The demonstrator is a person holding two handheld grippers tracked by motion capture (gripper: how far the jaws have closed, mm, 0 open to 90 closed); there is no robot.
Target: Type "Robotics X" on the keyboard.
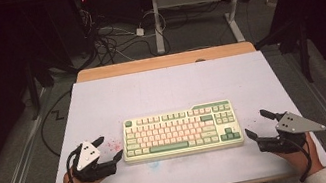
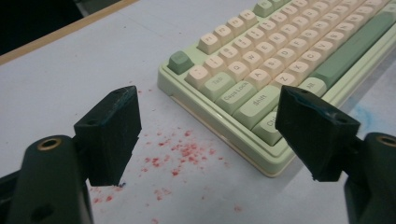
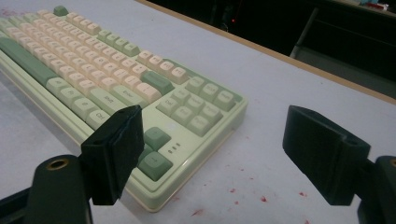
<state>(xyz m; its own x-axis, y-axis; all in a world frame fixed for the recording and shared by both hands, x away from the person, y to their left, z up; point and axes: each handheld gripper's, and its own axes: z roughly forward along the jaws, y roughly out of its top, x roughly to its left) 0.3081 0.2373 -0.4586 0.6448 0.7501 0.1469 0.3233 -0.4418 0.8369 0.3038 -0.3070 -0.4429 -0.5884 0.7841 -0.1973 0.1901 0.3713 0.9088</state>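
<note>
High view: 1 keyboard (image 1: 181, 131) is seen near the table's (image 1: 160, 87) front edge, its long axis parallel to that edge, arrow keys at the right. 2 grippers, left (image 1: 110, 149) and right (image 1: 254, 123), are held wide and empty beside its ends.

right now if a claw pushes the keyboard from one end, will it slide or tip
The keyboard would probably slide, not tip: it lies flat and low on the smooth table. A push at one end may well swing it round, since it is long. It looks like a stiff one-piece case, so it shouldn't flex, though the raised keys could press down if a claw lands on them.
</note>
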